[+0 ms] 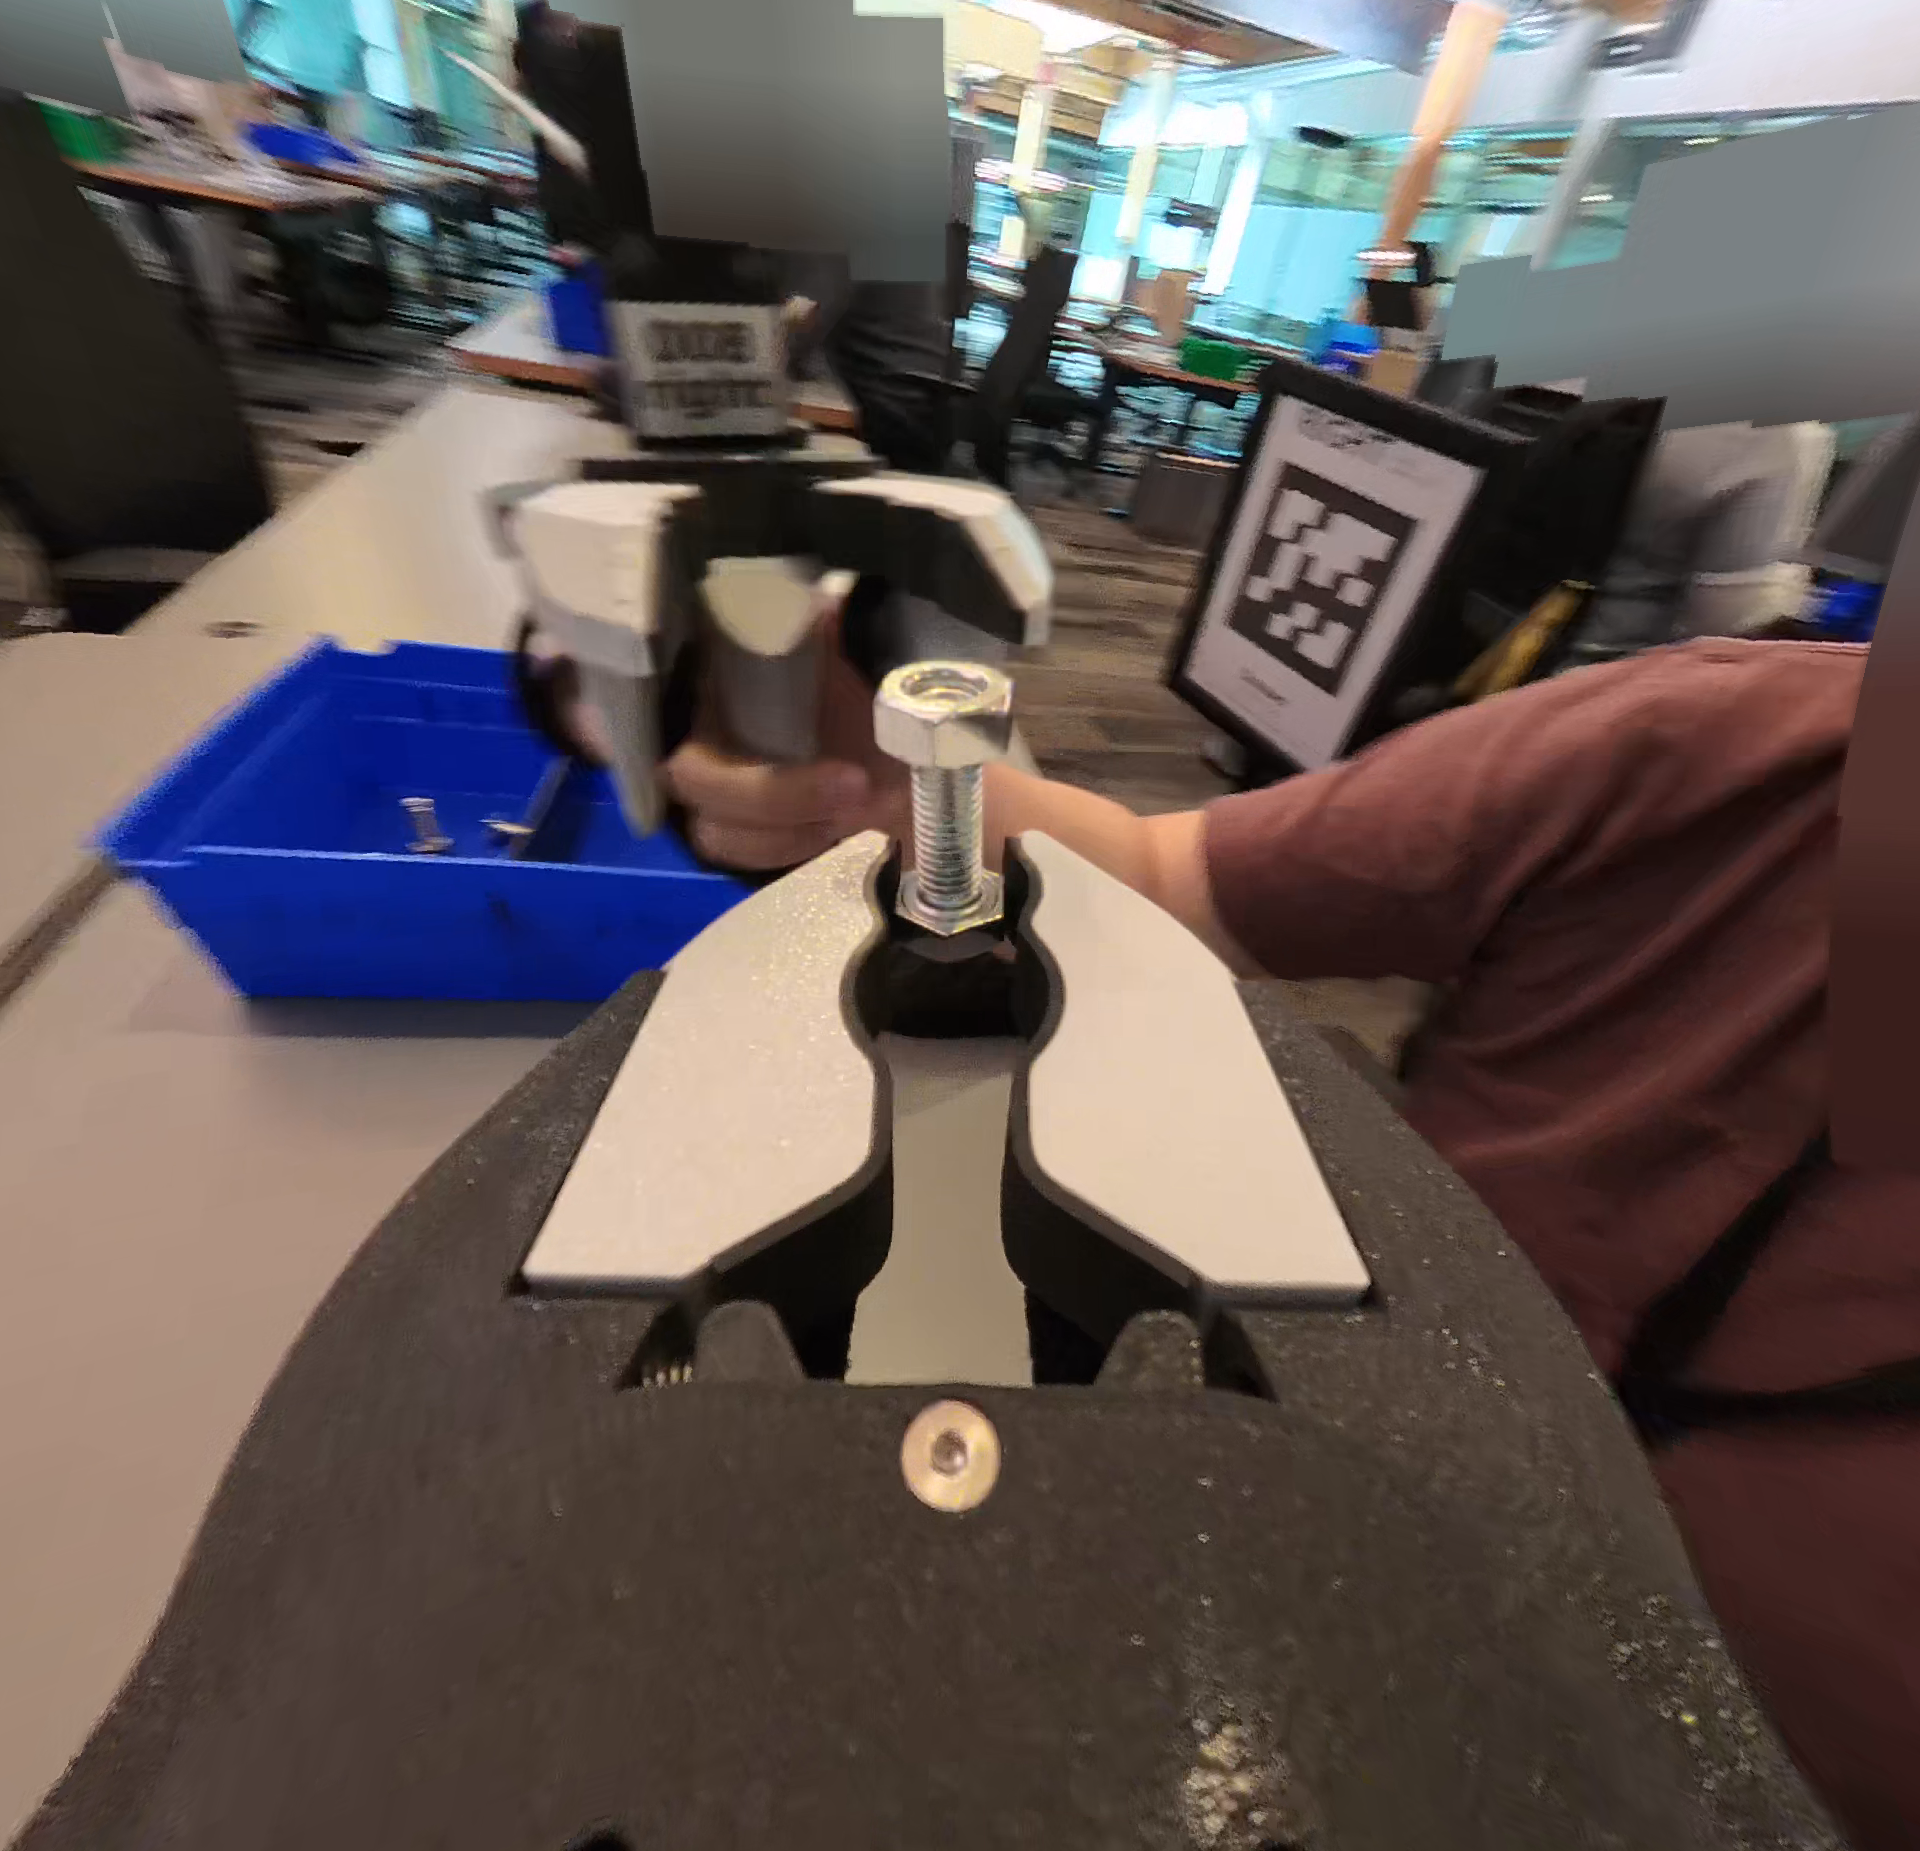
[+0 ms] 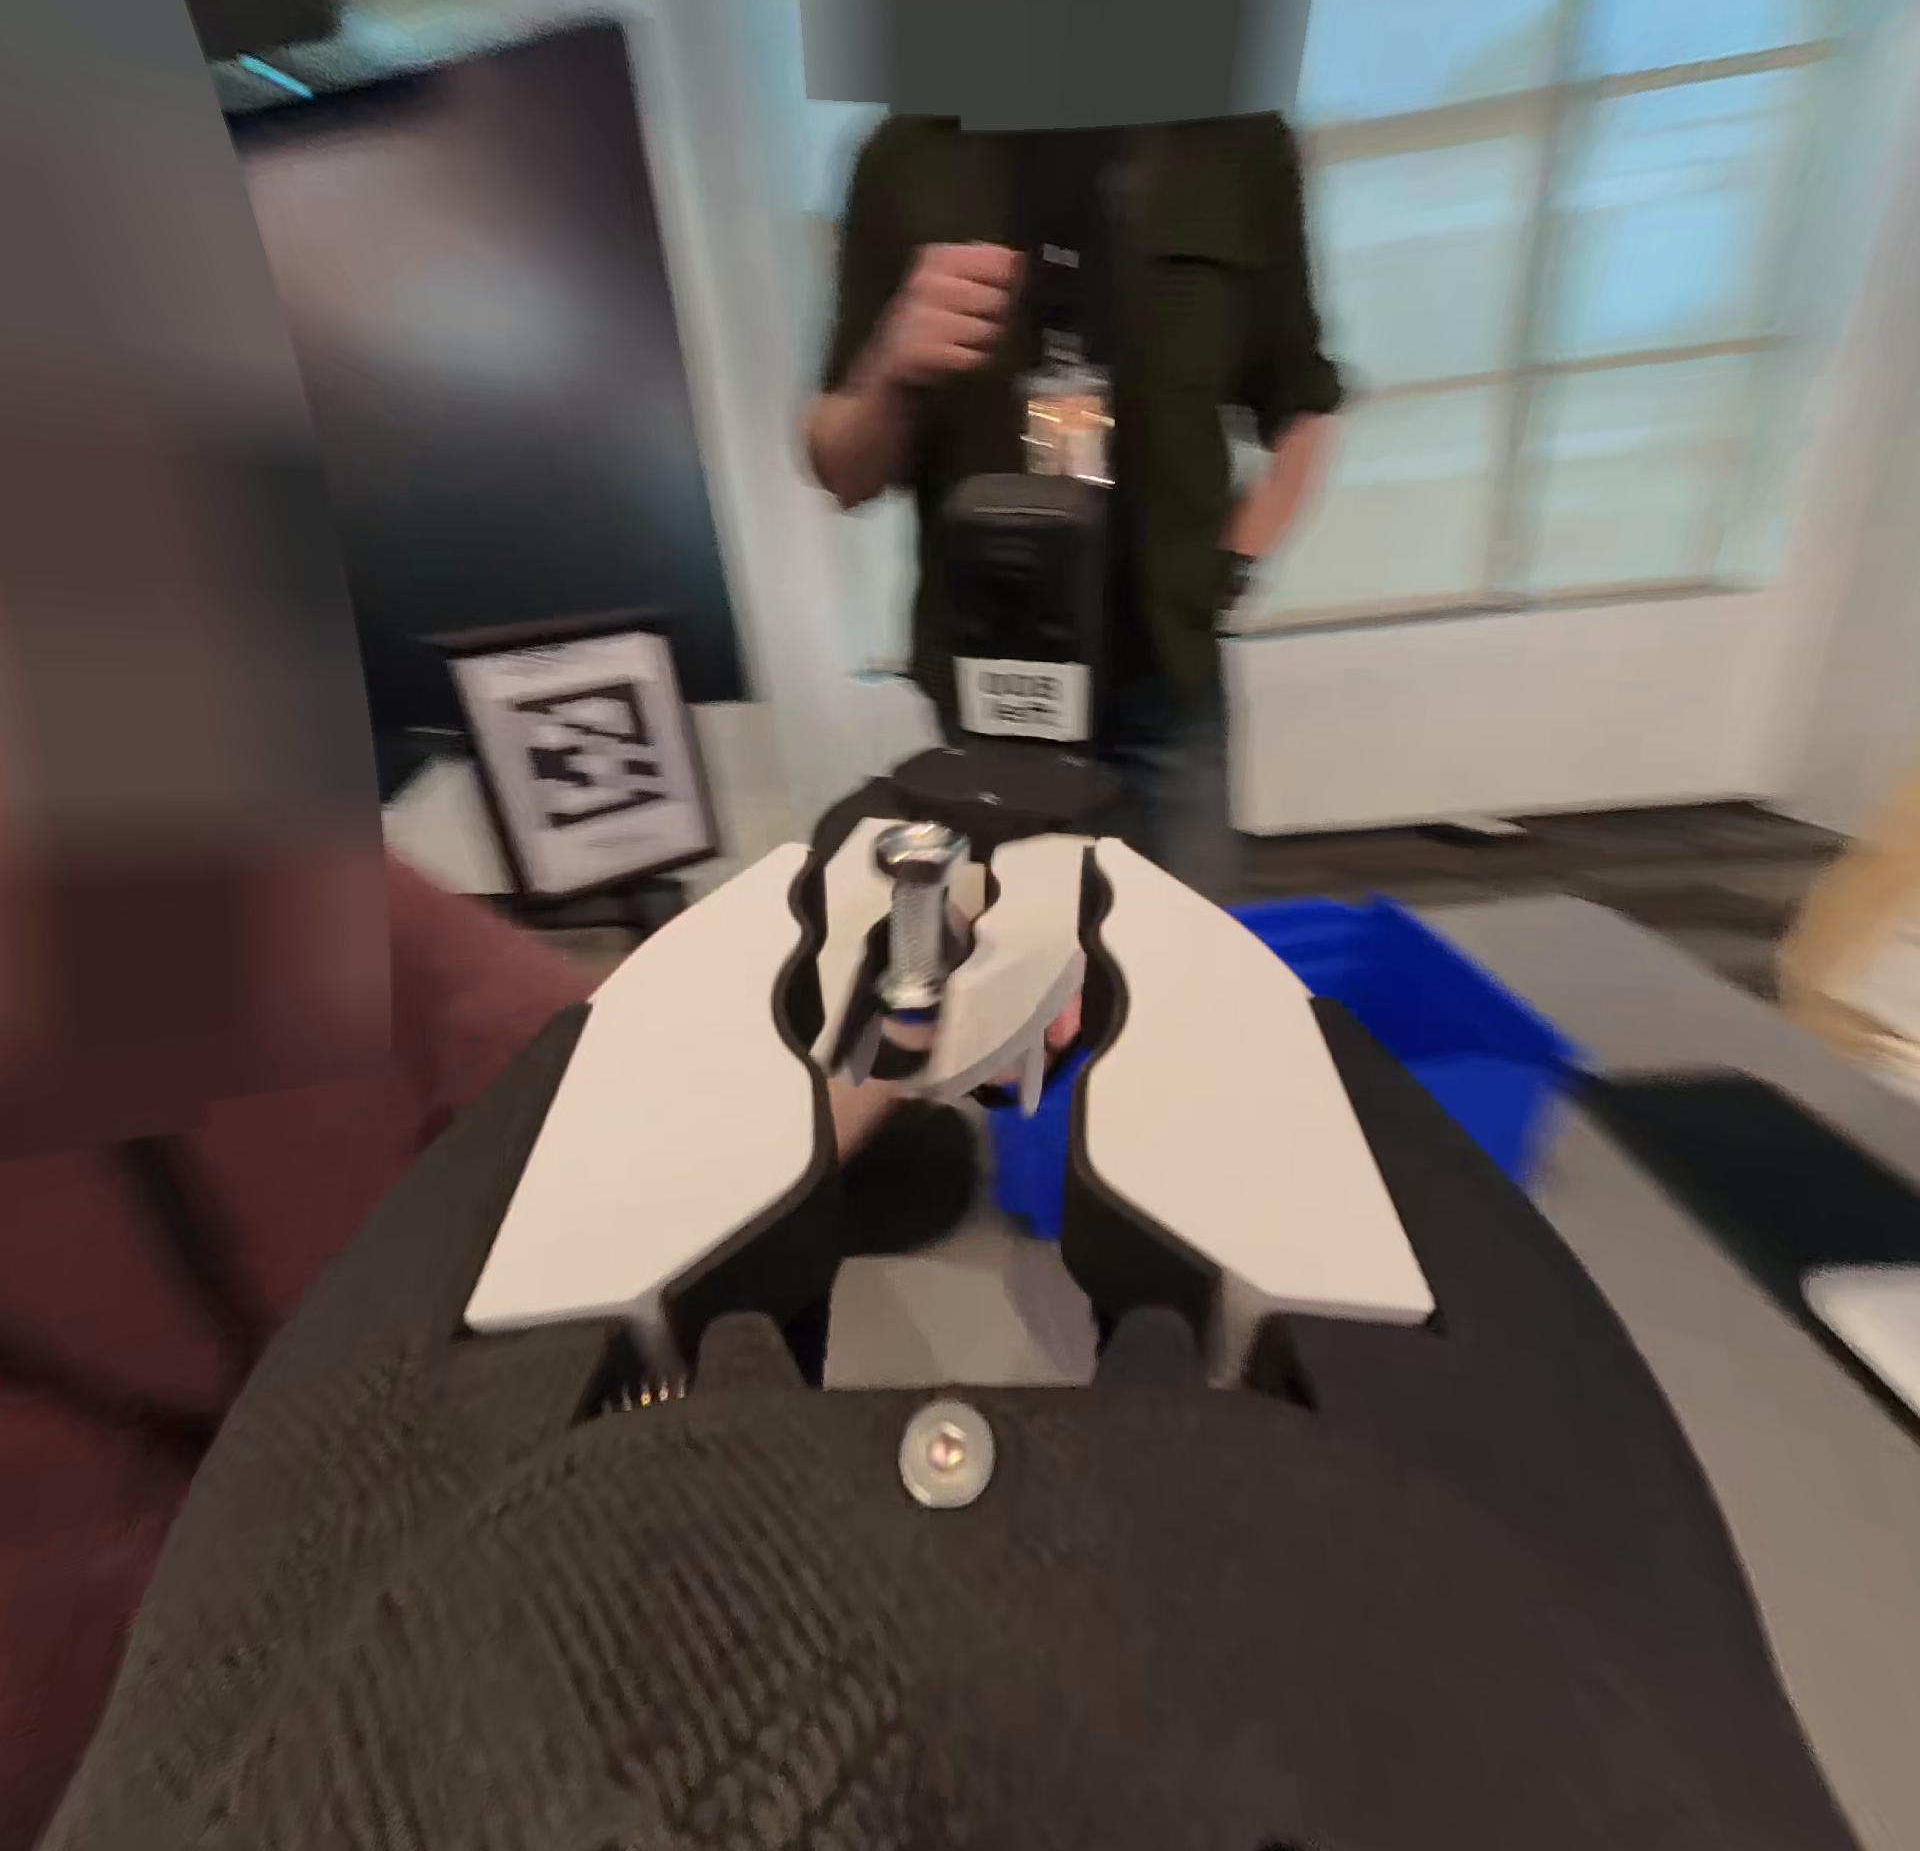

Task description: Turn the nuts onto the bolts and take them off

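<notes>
- While the left gripper (image 1: pixel 951 892) clamps the bolt (image 1: pixel 948 825) by its lower end, between the fingertips, the shank stands upright above them.
- The nut (image 1: pixel 943 723) sits at the bolt's top end, well above the left fingertips.
- The right gripper (image 2: pixel 951 871) is spread wide and holds nothing; bolt and nut lie just ahead, between its fingertips.
- Judgement: the right gripper is placed to close on the nut and turn about the upright axis.
</notes>
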A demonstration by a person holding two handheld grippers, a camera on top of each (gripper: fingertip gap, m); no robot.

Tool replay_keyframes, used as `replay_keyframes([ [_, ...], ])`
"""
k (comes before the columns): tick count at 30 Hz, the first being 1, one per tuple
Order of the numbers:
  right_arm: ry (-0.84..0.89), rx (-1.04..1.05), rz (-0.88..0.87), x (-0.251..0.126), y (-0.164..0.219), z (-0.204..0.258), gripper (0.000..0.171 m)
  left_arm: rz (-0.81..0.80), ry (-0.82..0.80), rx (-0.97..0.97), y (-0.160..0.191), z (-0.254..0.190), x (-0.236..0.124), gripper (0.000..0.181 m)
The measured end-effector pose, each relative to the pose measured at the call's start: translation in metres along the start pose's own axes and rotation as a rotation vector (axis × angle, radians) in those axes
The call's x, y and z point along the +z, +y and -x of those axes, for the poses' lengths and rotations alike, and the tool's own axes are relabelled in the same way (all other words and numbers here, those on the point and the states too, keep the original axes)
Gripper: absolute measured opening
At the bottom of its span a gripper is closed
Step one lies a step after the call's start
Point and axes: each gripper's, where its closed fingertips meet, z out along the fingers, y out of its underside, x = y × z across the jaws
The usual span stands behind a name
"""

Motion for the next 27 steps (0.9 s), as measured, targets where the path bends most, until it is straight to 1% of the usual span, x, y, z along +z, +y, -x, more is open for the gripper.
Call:
replay_keyframes([
  [4,0.315,-0.086,0.067,0.002,-0.003,-0.016,0.045,-0.061,-0.311,0.045,-0.011,0.043,-0.018,0.018],
  [6,0.52,-0.155,0.098,0.002,-0.005,-0.03,0.042,-0.048,-0.457,0.094,-0.012,0.059,-0.026,0.018],
  [8,0.648,-0.204,0.098,0.003,-0.01,-0.038,0.04,-0.029,-0.566,0.133,-0.012,0.068,-0.031,0.018],
  [11,0.695,-0.2,0.14,0.015,-0.005,-0.042,0.038,-0.013,-0.632,0.152,-0.011,0.071,-0.031,0.018],
  [13,0.692,-0.18,0.17,0.022,0.001,-0.043,0.027,0.0,-0.653,0.16,-0.01,0.072,-0.031,0.018],
  [15,0.708,-0.177,0.206,0.024,0.005,-0.046,0.021,-0.001,-0.649,0.163,-0.011,0.07,-0.031,0.018],
  [17,0.675,-0.17,0.212,0.027,0.006,-0.045,0.02,0.003,-0.625,0.149,-0.011,0.067,-0.03,0.018],
  [19,0.59,-0.163,0.22,0.03,0.006,-0.038,0.019,0.001,-0.582,0.145,-0.011,0.062,-0.029,0.018],
  [21,0.421,-0.17,0.224,0.035,0.005,-0.025,0.019,-0.014,-0.477,0.122,-0.013,0.05,-0.024,0.018],
  [25,-0.02,-0.108,0.196,0.035,0.004,0.014,0.019,-0.019,-0.138,0.072,-0.012,0.005,-0.012,0.018],
  [27,-0.174,-0.057,0.153,0.03,0.0,0.027,0.019,-0.026,-0.038,0.072,-0.013,-0.011,-0.008,0.018],
])
